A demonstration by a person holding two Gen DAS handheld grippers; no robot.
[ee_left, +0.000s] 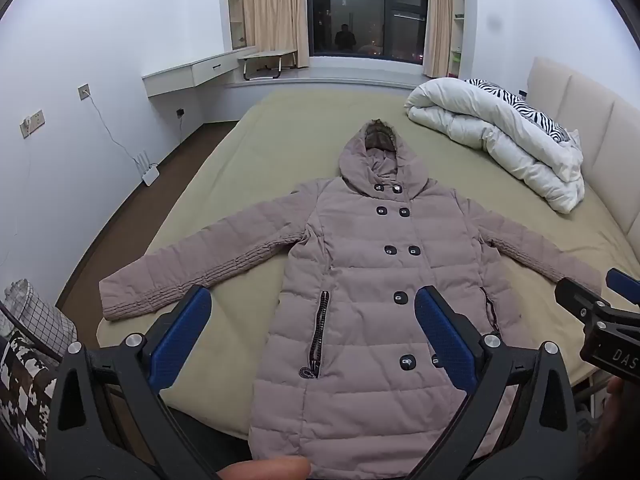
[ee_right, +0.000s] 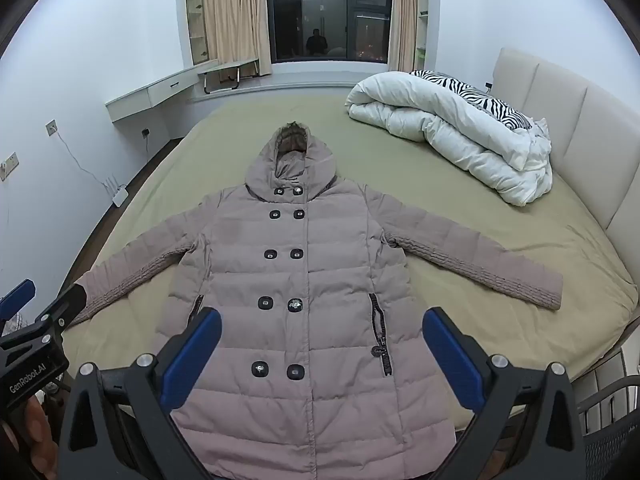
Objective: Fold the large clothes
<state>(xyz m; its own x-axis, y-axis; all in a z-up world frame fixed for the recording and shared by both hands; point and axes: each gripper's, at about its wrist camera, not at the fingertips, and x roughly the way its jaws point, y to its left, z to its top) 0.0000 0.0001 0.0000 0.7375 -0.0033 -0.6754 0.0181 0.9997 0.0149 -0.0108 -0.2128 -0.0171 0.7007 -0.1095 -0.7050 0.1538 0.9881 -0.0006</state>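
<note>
A mauve hooded padded coat (ee_left: 360, 264) lies flat, front up, on the bed, sleeves spread out to both sides, hood pointing away; it also shows in the right wrist view (ee_right: 312, 272). My left gripper (ee_left: 312, 320) is open and empty, held above the coat's lower left part. My right gripper (ee_right: 322, 344) is open and empty, held above the coat's lower hem area. The right gripper shows at the right edge of the left wrist view (ee_left: 600, 308); the left gripper shows at the left edge of the right wrist view (ee_right: 36, 312).
The bed has an olive sheet (ee_left: 280, 128) and a padded beige headboard (ee_right: 568, 120) on the right. A rolled white duvet (ee_right: 448, 128) with a zebra pillow lies by the headboard. A checked basket (ee_left: 36, 316) stands at the left; a router (ee_left: 149, 174) sits on the floor.
</note>
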